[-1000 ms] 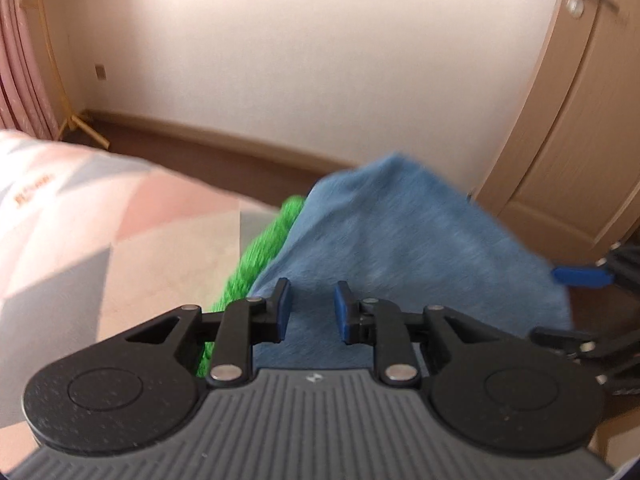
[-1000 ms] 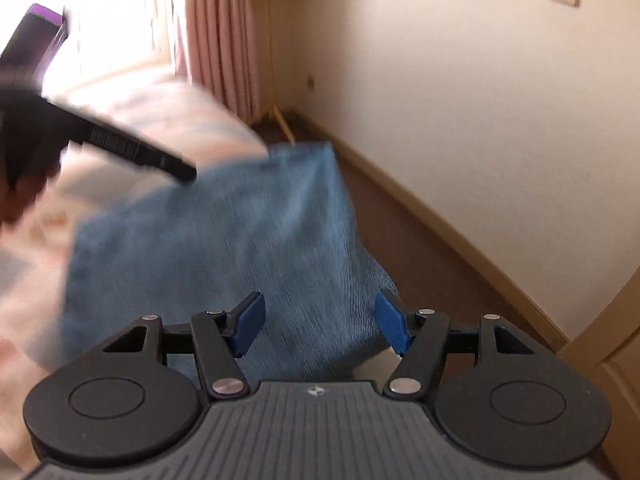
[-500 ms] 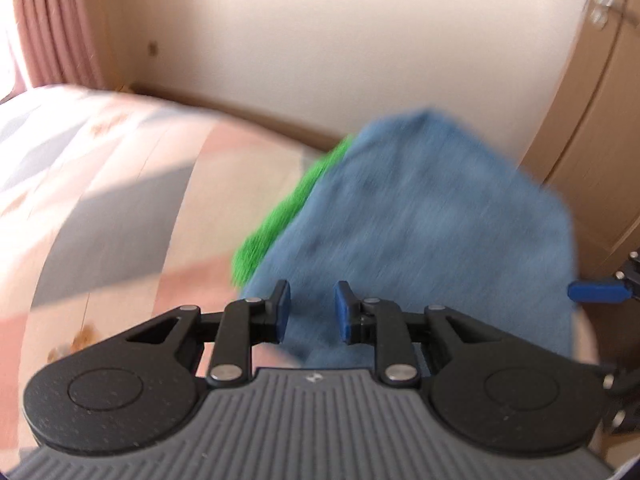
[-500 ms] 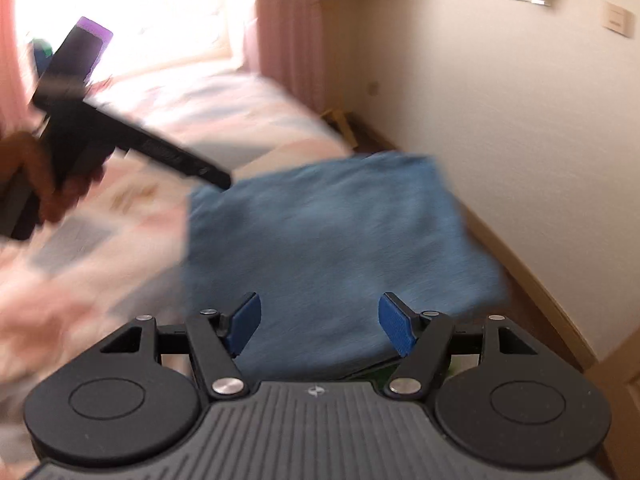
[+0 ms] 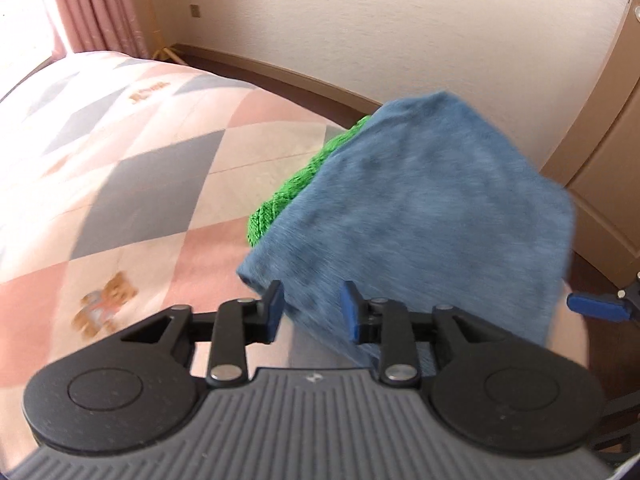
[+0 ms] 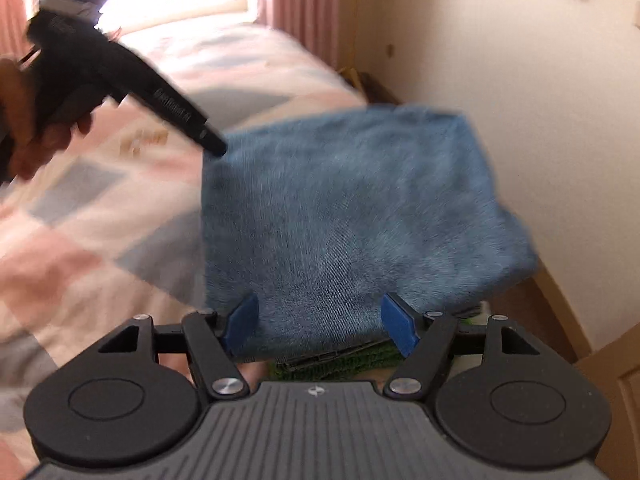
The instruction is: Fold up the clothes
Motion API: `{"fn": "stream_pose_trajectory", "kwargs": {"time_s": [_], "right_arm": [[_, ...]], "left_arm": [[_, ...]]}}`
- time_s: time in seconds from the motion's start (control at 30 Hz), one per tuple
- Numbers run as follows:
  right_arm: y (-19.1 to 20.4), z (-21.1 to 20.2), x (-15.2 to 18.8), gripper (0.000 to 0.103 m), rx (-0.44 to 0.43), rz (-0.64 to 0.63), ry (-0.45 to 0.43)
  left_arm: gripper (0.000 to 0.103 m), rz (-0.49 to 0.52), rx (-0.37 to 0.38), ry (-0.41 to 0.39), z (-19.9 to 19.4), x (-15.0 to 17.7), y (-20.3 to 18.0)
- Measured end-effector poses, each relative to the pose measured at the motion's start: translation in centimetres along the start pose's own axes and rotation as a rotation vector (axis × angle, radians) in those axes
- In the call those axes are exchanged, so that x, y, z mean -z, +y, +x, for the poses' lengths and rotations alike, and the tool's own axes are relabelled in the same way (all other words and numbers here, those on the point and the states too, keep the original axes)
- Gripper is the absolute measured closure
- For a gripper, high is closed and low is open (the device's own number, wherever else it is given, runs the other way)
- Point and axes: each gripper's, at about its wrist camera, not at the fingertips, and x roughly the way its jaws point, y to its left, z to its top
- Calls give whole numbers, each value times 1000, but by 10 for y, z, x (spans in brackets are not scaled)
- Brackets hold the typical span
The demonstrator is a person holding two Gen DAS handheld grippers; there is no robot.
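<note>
Blue cloth (image 5: 420, 216), soft and fleecy, lies folded into a rough rectangle at the corner of the bed (image 5: 132, 168), and everything here is placed from it. Under its far-left edge in the left wrist view a bright green knitted piece (image 5: 296, 184) sticks out; in the right wrist view a dark green strip (image 6: 340, 360) shows beneath its near edge, though I cannot tell whether that is the same piece.

Left gripper (image 5: 312, 312) hangs above the cloth's near-left corner. Its jaws have just been opening and now stand apart with the blue pads clear of the fabric; the cloth's corner is seen between them, lying below, not pinched. In the right wrist view this gripper (image 6: 212, 144) is a dark blurred shape whose tip reaches the cloth's far-left corner, held by a hand (image 6: 24, 120) off to the left of the cloth.

Right gripper (image 6: 320, 328) is over the cloth's near edge, its jaws spread wide and also just opening, pads on either side of the fabric's edge without pressing it.

Bedcover beside the cloth is patterned in pink, grey and cream diamonds. Beyond the cloth stand a cream wall (image 5: 400, 20) and pink curtains (image 5: 104, 4).
</note>
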Motion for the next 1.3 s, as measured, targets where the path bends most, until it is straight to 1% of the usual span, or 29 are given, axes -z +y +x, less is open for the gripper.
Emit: {"fn": "stream_pose_trajectory", "kwargs": {"time_s": [0.03, 0.07, 0.1, 0.17, 0.3, 0.43, 0.53, 0.57, 0.63, 0.7, 0.93, 1.13, 1.23, 1.3], "right_arm": [[-1, -12, -3, 26, 2, 36, -7], [-2, -24, -6, 21, 3, 75, -7], [-3, -36, -8, 19, 4, 114, -7], [-5, -60, -11, 17, -2, 191, -2], [-3, -100, -17, 12, 19, 297, 4], [12, -134, -20, 11, 72, 359, -15], [28, -157, -20, 10, 121, 416, -24], [34, -163, -19, 10, 137, 435, -21], [47, -178, -18, 10, 156, 472, -18], [62, -193, -18, 9, 172, 492, -31], [110, -241, -18, 3, 217, 556, -75], [131, -266, -17, 2, 220, 652, -63], [141, -273, -18, 2, 232, 661, -59], [147, -276, -19, 2, 244, 663, -56]], "left_arm": [[65, -9, -4, -5, -18, -1, -6], [59, -24, -1, -10, -35, -1, -10], [55, -43, 4, -12, -52, -2, -13], [51, -80, 19, -16, -83, -2, -18], [36, -111, 49, -31, -136, -1, -23], [31, -76, 34, -47, -180, 5, -23], [24, -47, 8, -53, -207, 13, -18], [21, -41, 6, -58, -215, 17, -15], [20, -31, 1, -71, -230, 26, -9], [14, -19, -5, -82, -244, 35, -3], [1, 22, -2, -120, -279, 65, 11], [1, 45, 40, -154, -302, 85, 18], [1, 54, 41, -178, -309, 92, 19], [1, 61, 21, -202, -312, 96, 20]]}}
